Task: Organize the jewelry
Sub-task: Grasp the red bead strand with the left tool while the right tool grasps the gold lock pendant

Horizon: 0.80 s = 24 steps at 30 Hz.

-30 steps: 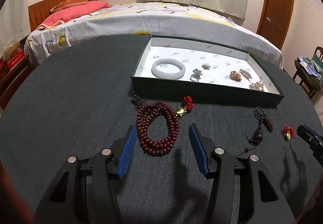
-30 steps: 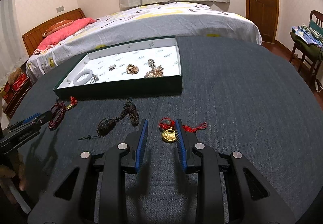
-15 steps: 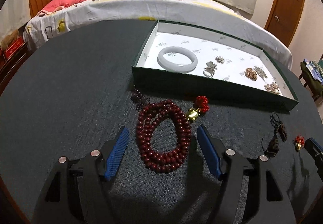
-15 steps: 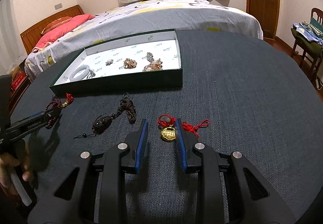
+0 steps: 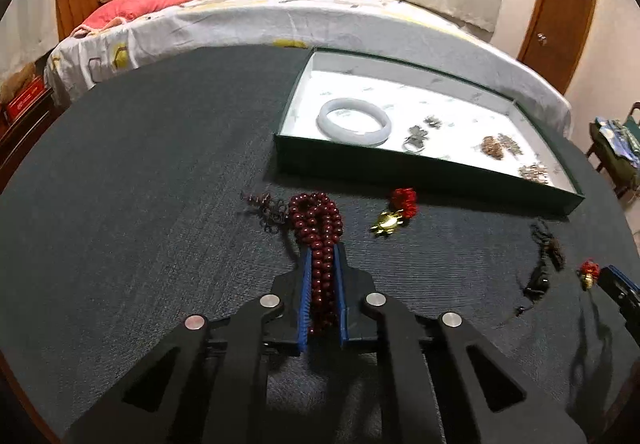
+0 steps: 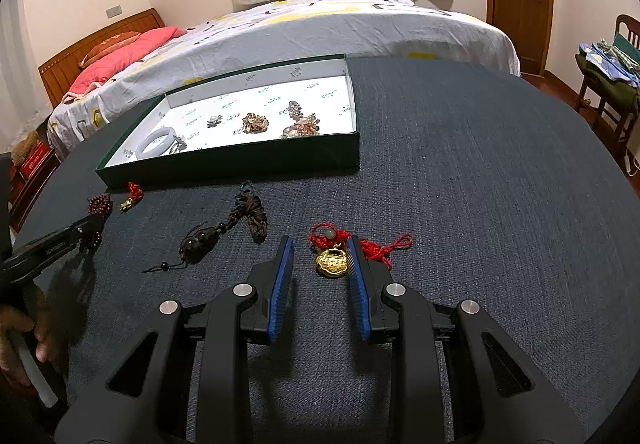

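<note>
The dark red bead necklace [image 5: 318, 228] lies on the dark grey worktop [image 5: 140, 184] just in front of the green tray [image 5: 420, 172], and its near loops are bunched into a narrow column between the blue pads of the left tongs [image 5: 322, 264], which are clamped on it from both sides; the far loops spill out past the fingertips in a small heap. A dark knotted cord end [image 5: 266, 206] trails off the beads toward the left, and a gold charm with a red knot [image 5: 394, 212] lies just to their right, near the tray wall. Inside the white-lined tray rest a pale bangle [image 5: 354, 121] at the left end and several small brooches [image 5: 498, 146] toward the right. Farther right on the worktop lies a dark pendant on a braided cord [image 6: 224, 234]. The right tongs [image 6: 320, 260] stand partly apart, low over the cloth, with a gold lock-shaped pendant [image 6: 332, 263] on a red cord between the pads; the right pad sits just beside the pendant's edge, and whether it touches cannot be told, while the left pad is clear of it. In the right wrist view a hand [image 6: 24, 328] at the left edge grips the handle of the left tongs. A bed [image 6: 320, 28] with a patterned sheet and a pink pillow stands behind the worktop.
</note>
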Each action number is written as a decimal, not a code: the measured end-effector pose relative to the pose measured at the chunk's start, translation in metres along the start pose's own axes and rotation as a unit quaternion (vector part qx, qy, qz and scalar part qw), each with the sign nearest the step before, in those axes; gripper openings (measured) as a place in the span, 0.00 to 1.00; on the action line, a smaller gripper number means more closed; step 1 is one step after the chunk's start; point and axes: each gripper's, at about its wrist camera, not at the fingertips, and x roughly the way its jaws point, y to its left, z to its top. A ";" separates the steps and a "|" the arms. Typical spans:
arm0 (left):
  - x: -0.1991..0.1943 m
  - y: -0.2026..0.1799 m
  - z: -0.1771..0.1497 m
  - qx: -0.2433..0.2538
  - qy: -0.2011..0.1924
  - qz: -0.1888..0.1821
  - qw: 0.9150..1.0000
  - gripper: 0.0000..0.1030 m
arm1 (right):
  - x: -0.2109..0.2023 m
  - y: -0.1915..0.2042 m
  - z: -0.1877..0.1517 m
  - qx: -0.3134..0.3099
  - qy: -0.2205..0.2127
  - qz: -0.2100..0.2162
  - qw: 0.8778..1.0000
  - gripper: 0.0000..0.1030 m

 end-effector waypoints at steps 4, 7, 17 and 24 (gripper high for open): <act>-0.004 0.001 -0.002 -0.001 0.001 -0.001 1.000 0.11 | 0.001 0.002 -0.001 -0.003 0.004 -0.002 1.000 0.27; -0.009 0.002 0.001 -0.001 -0.005 0.000 1.000 0.11 | 0.003 0.003 -0.002 -0.005 0.009 -0.006 1.000 0.26; -0.014 0.004 0.002 0.006 -0.014 0.007 1.000 0.11 | 0.016 0.002 -0.004 -0.002 0.030 -0.014 0.999 0.26; -0.015 0.006 0.002 0.005 -0.014 0.007 1.000 0.11 | 0.021 0.001 -0.001 0.002 0.038 -0.017 0.999 0.26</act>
